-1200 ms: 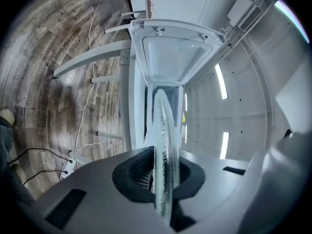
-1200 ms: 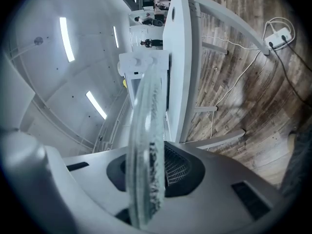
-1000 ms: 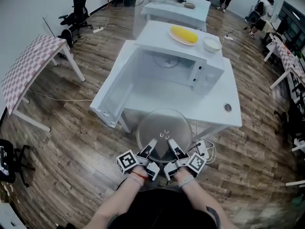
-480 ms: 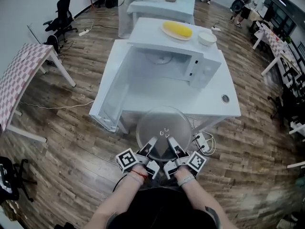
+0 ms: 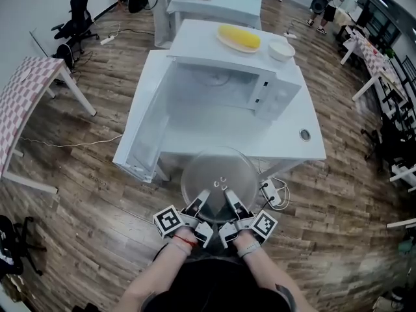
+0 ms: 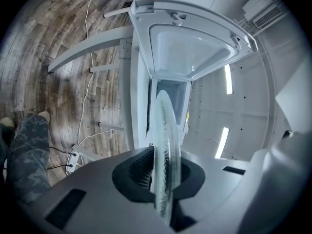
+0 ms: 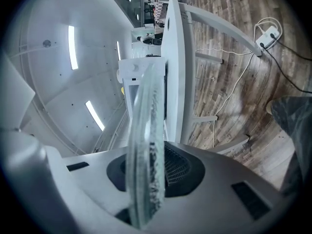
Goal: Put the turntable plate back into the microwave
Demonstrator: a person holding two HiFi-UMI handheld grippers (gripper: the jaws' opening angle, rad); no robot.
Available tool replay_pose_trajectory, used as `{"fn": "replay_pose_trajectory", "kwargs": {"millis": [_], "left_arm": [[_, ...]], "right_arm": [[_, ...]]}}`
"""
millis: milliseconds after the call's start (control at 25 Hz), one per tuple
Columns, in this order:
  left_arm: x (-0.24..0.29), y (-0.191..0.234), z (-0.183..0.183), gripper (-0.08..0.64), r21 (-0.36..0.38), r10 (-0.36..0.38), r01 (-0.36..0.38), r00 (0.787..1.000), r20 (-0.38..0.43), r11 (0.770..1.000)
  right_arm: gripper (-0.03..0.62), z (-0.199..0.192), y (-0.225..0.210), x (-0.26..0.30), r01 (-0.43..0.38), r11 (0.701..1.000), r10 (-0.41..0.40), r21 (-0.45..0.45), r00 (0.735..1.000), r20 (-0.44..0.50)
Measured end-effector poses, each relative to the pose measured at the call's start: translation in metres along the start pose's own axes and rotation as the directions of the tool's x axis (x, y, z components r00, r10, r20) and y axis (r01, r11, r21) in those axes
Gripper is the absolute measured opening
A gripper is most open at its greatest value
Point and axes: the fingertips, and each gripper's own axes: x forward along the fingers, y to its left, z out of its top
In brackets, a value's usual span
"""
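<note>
The left gripper [image 5: 203,200] and right gripper [image 5: 229,199] each clench their jaws on the glass turntable plate [image 5: 220,169], level before the open microwave [image 5: 273,96] on the counter [image 5: 286,145].

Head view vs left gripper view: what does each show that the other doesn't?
Head view only: the right claw on the turntable plate, and a checkered table. Left gripper view only: the turntable plate's rim edge-on between the left claw's jaws, and a camouflage trouser leg. Both: the turntable plate and the open microwave door.
</note>
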Motion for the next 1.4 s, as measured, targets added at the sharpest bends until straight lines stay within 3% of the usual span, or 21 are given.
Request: {"fn": "replay_pose_trajectory", "kwargs": {"millis": [240,360,800,1400], "left_arm": [[0.014,-0.011,0.022,0.031,0.014,-0.034,0.033,0.998,0.045,0.999],[0.02,-0.005,0.026,0.031,0.022,-0.016,0.014,0.999,0.052,1.0],[0.055,0.002,0.043,0.031,-0.015,-0.019,0.02,0.997,0.079,1.0],[0.093,0.001,0.069,0.031,0.028,-0.032,0.029,0.993,0.114,0.999]], "right_arm": [[0.072,0.002,0.006,0.031,-0.019,1.0,0.018,-0.012,0.999,-0.05],[0.072,0.009,0.007,0.037,-0.027,0.999,0.026,-0.02,0.998,-0.058],[0.072,0.033,-0.004,0.068,0.0,1.0,0.0,-0.003,0.997,-0.078],[0.072,0.06,-0.001,0.11,-0.023,0.999,0.019,-0.029,0.991,-0.131]]}}
